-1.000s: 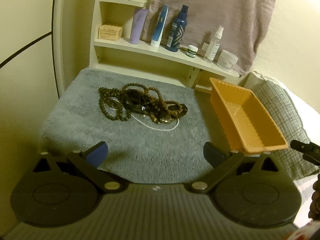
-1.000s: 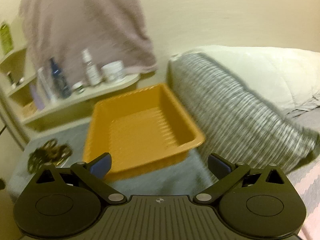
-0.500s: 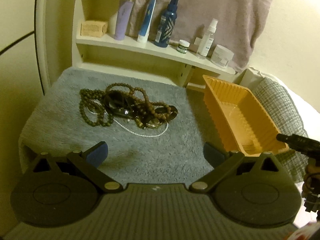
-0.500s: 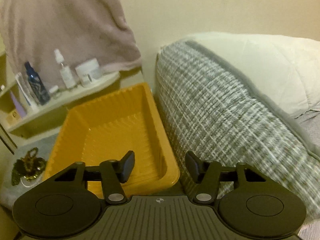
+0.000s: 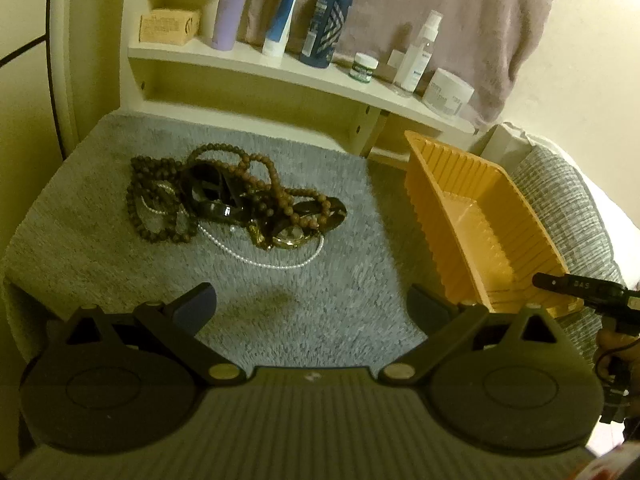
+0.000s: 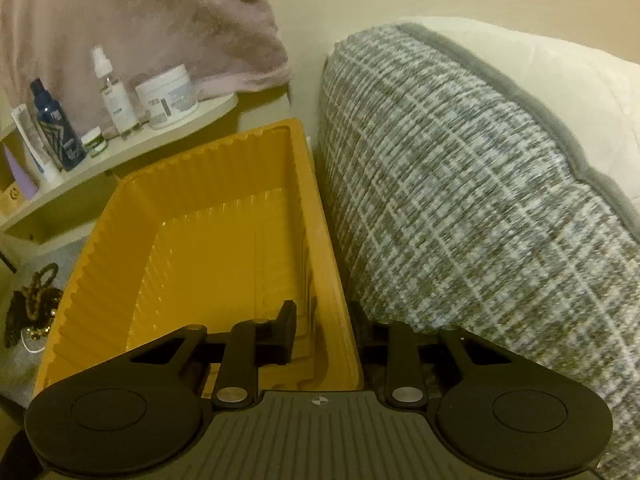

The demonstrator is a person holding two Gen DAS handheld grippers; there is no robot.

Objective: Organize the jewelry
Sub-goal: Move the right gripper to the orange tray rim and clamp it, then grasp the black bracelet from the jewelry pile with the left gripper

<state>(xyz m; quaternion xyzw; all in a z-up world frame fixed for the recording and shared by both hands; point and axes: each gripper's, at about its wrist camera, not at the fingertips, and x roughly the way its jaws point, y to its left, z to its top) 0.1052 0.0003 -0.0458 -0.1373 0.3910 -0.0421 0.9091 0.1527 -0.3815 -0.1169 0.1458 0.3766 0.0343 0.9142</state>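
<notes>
A tangled heap of jewelry (image 5: 232,204), brown bead strings, dark bangles and a thin pearl necklace, lies on the grey fluffy mat (image 5: 100,248). It also shows at the left edge of the right wrist view (image 6: 34,308). An empty orange tray (image 5: 480,224) stands to its right. My left gripper (image 5: 312,304) is open and empty, hovering above the mat in front of the heap. My right gripper (image 6: 324,332) straddles the tray's right wall (image 6: 332,304), one finger inside, one outside, closed onto it.
A white shelf (image 5: 304,76) behind the mat carries several bottles, tubes and jars. A pinkish towel (image 6: 140,28) hangs above it. A grey woven pillow (image 6: 460,200) presses against the tray's right side, with white bedding behind.
My right gripper moved forward and down to the tray's right wall and closed from wide open onto it. My left gripper moved nearer the jewelry heap, staying open.
</notes>
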